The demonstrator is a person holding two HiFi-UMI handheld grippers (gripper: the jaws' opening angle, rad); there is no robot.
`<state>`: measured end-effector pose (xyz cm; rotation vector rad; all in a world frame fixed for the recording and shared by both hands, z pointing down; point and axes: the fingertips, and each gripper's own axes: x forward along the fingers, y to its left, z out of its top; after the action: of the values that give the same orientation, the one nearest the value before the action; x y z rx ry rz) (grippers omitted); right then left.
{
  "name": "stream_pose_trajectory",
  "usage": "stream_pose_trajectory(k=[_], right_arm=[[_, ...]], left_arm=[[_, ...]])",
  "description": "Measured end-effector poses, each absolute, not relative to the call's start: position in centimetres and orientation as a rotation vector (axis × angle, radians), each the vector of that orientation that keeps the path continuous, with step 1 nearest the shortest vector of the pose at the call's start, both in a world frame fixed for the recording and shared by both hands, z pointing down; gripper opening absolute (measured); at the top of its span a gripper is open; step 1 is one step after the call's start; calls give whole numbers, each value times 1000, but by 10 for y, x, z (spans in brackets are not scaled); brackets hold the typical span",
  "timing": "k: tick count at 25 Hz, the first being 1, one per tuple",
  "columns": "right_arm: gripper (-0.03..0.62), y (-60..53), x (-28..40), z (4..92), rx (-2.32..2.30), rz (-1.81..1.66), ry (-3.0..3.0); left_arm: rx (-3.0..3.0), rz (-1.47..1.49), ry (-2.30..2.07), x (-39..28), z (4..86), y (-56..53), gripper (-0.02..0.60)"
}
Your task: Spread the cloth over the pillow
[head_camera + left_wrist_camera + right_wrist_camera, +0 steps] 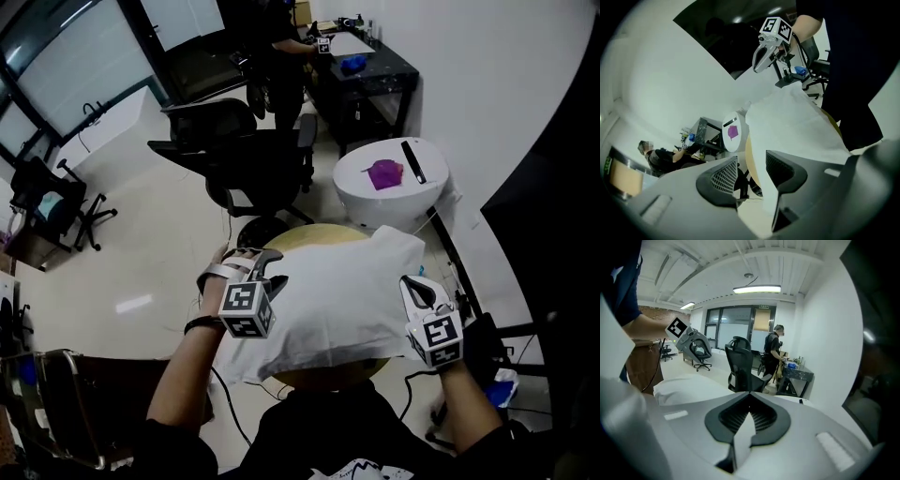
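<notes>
A white pillow lies on a round tan table, with the white cloth stretched over it; I cannot tell the two apart in the head view. My left gripper is at the pillow's left end. Its jaws stand apart, and an edge of the cloth hangs between them beside the right pad. My right gripper is at the pillow's right end. It is shut, pinching a strip of the cloth. Each gripper shows in the other's view: right gripper, left gripper.
A white round stand holding a purple object and a black pen sits just beyond the table. A black office chair stands at the far left. Farther back a person stands at a black desk. A white wall runs along the right.
</notes>
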<state>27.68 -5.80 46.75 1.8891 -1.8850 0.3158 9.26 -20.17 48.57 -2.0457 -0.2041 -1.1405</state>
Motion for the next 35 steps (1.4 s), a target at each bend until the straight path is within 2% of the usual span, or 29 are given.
stream_pose_trajectory(k=[9,16,23,27,31,35], right_arm=[[7,-117,164,422,1763,140,-2014],[8,-147,92,407,1485,-9,-2138],[9,-122,-10,459,1042,-51,-2277],[55,-94,-59,503,778,-96,-2287],[103,-72,-86,551,564,-147,-2236],[113,-61,-95,586,426,-222,-2167]], left_arm=[[-2232,-1205,-71,-56,500,-199,179],[-2319,-1308,113,-133,527,-175,179],[-2397,-1373,294,-171,569,-117,179],[-2358,-1450,315,-185,603,-84,179],[-2306,-1473,279,-185,632,-56,209],[-2200,-1502,278,-183,658,-49,211]])
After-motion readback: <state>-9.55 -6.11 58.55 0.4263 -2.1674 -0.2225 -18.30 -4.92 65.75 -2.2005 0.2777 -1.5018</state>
